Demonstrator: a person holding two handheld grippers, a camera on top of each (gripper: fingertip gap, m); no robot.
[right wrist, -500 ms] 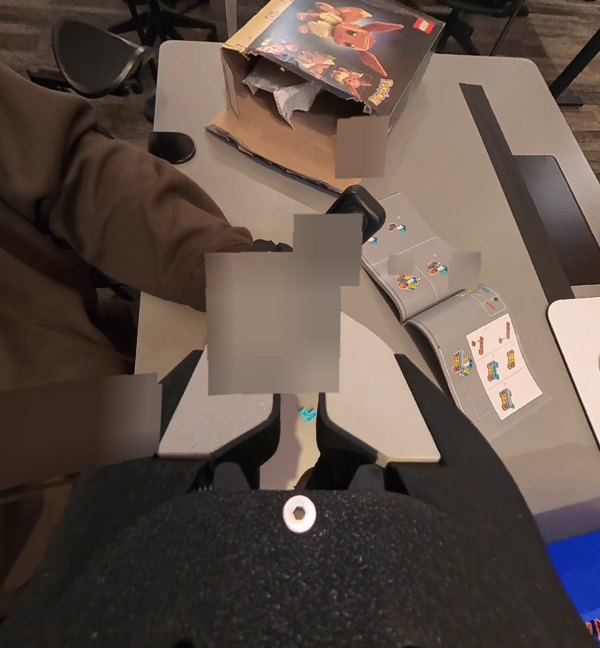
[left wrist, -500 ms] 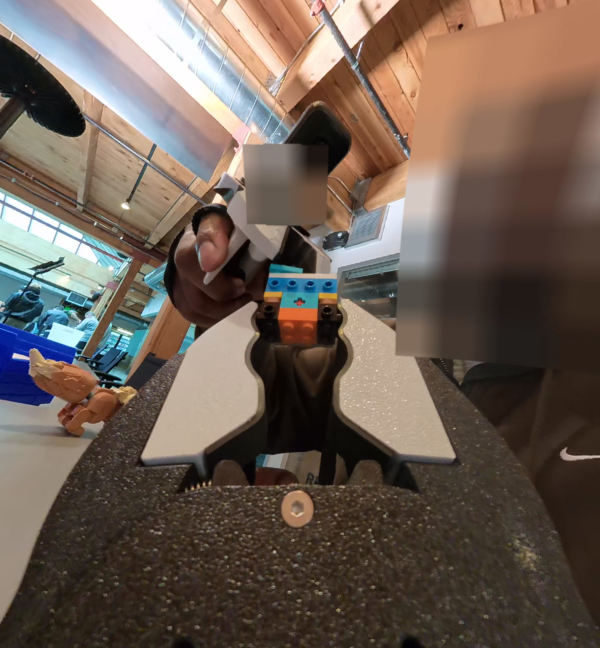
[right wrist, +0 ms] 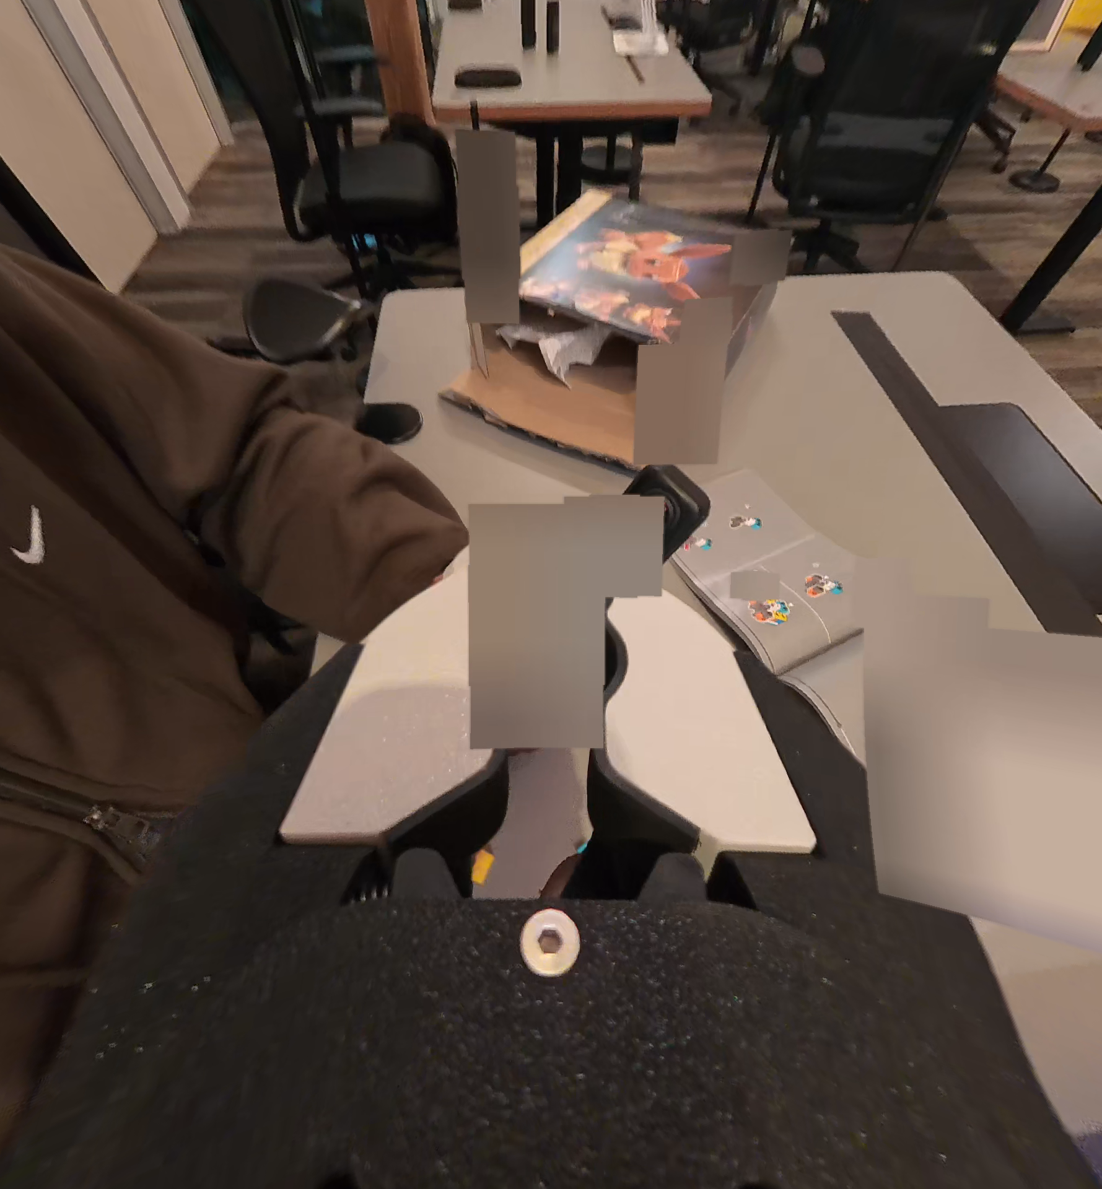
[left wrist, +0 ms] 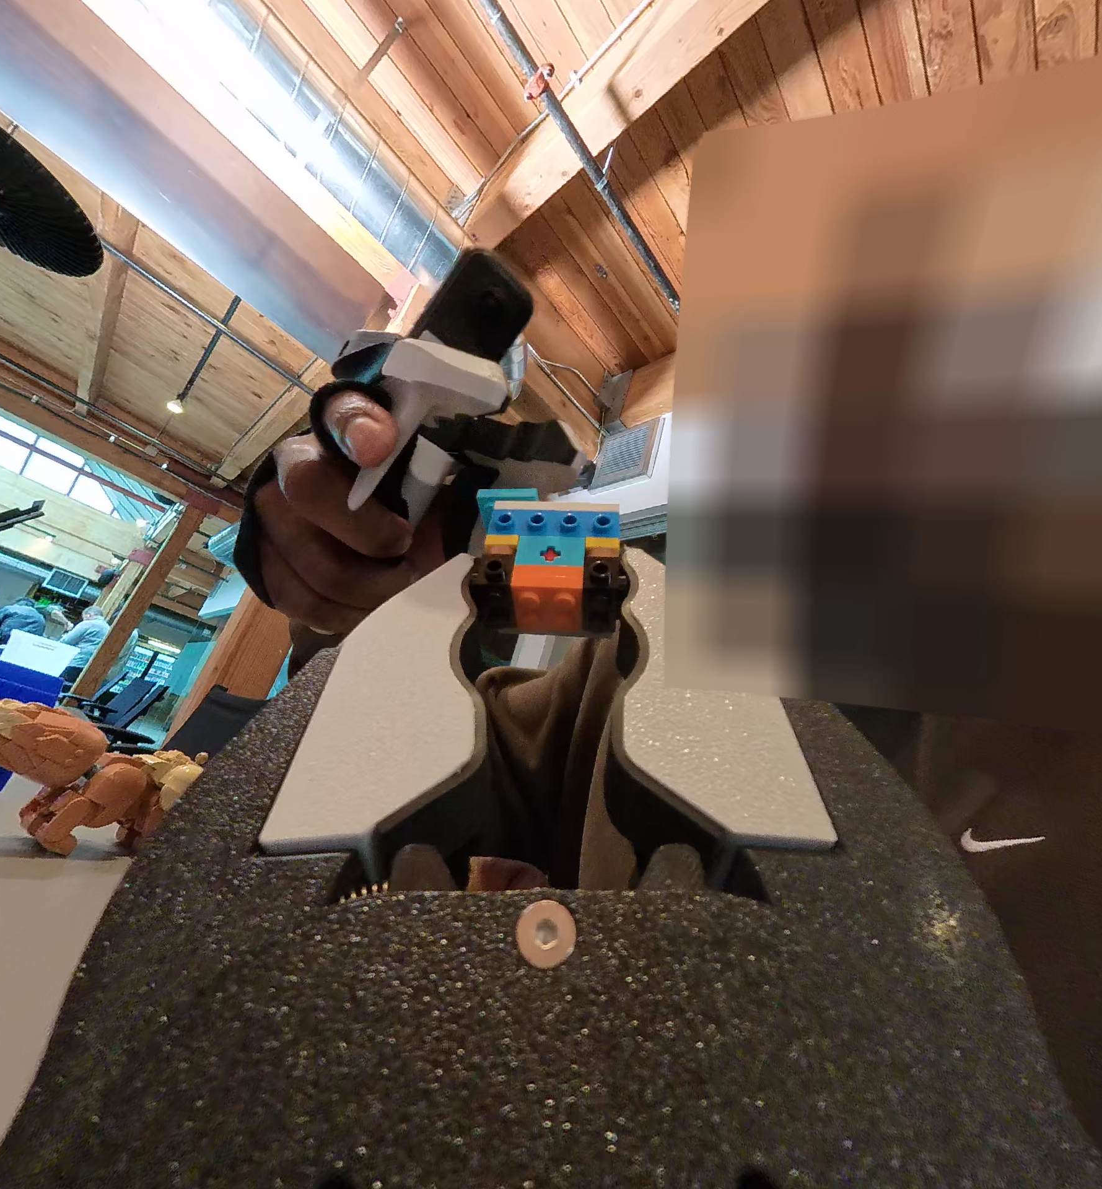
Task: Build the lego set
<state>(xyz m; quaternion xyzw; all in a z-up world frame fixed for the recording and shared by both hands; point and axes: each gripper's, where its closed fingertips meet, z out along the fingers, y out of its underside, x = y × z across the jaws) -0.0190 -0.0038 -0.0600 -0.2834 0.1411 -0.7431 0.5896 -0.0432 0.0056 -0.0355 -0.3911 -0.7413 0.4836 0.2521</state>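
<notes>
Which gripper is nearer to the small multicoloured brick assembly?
Left. The left gripper clamps the brick assembly between its fingertips; the right gripper hovers just behind and above it, apparently apart.

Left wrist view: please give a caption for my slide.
Left gripper clamps a small lego block below wooden ceiling.

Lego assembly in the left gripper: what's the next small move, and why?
Probably ease the right gripper down to press the teal piece onto the assembly. The left gripper clamps the assembly by its black sides, blue studs exposed, and the teal piece sits just behind its top edge. Whether the right gripper grips the piece is hidden.
</notes>
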